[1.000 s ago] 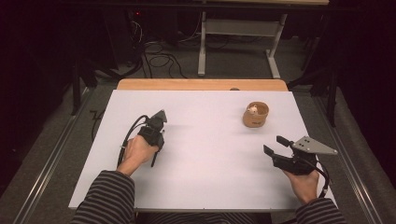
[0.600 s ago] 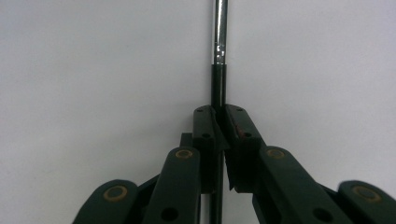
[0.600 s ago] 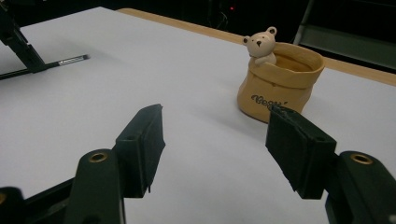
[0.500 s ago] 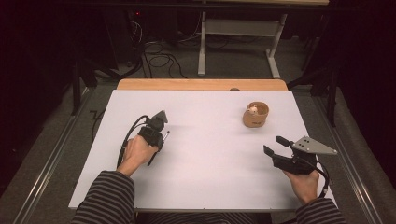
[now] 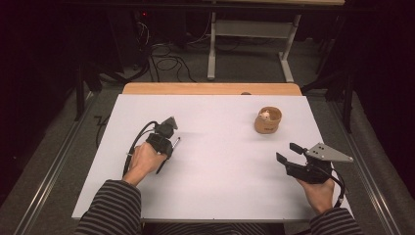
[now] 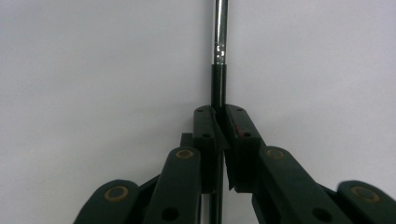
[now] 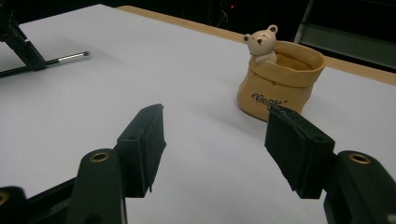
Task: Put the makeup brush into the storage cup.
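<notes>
White counter (image 5: pixel 220 181) carries 2 things: a slim black-and-silver pen (image 6: pixel 218 60) toward its left edge and a tan bear pot (image 5: pixel 268 120) near the far right corner. The left gripper (image 6: pixel 219 119) has its jaws pinched tight on the pen's dark shaft, and the pen lies low against the counter, silver end pointing away. So the pickup looks done, judging by that grip; carrying the pen across to the pot and dropping it in is left. The right gripper (image 7: pixel 215 135) hovers wide and empty near the right edge, facing the pot.
</notes>
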The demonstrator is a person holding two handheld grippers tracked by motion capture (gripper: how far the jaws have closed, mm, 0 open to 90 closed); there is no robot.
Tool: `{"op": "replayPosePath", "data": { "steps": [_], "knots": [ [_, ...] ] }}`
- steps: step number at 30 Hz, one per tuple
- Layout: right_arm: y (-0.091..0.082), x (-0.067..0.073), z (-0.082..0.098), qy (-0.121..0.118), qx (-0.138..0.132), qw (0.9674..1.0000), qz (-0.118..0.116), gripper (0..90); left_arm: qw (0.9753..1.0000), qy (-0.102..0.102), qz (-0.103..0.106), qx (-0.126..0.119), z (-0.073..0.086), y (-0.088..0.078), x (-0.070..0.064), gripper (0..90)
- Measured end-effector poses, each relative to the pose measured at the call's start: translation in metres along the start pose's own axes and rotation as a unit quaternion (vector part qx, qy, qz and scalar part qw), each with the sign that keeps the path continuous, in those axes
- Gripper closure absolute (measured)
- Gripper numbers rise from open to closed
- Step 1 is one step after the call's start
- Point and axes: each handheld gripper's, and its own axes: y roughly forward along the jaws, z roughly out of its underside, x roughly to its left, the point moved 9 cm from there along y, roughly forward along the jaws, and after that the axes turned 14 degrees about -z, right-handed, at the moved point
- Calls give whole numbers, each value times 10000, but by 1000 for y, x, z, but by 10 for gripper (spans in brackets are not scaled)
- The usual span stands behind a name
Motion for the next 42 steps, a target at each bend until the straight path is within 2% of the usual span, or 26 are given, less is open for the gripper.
{"op": "replayPosePath", "data": {
  "steps": [5, 10, 20, 21, 23, 26, 28, 30, 35, 39, 42],
  "knots": [
    [0, 0, 0, 6, 7, 10000, -9, 390, 9998, 68, 96, -133, -1, -4, -1, 835],
    [1, 0, 0, 3, 21, 10000, -13, 393, 9989, 102, 237, -382, -4, -10, -1, 836],
    [1, 0, 1, -17, 60, 10000, 32, 401, 9957, 276, 369, -807, -8, -21, -2, 837],
    [2, 0, 1, -21, 71, 10000, 30, 402, 9947, 359, 354, -894, -9, -22, -2, 837],
    [3, -1, 2, -6, 99, 9999, 56, 404, 9935, 388, 390, -1000, -11, -24, -3, 837],
    [2, -1, 2, -28, 83, 9999, 61, 408, 9919, 490, 328, -1129, -12, -26, -4, 837],
    [2, -1, 2, -32, 89, 9999, 64, 409, 9891, 600, 191, -1329, -14, -30, -5, 837],
    [2, -2, 2, -3, 99, 9999, 59, 409, 9866, 651, 215, -1480, -15, -33, -6, 837],
    [3, -2, 2, 2, 95, 9999, 56, 409, 9821, 604, 321, -1753, -17, -41, -6, 837],
    [3, -1, 2, 11, 104, 9999, 50, 409, 9795, 608, 406, -1879, -17, -46, -7, 837],
    [4, -1, 2, 14, 116, 9999, 30, 409, 9758, 596, 474, -2049, -19, -50, -9, 837]
  ]
}}
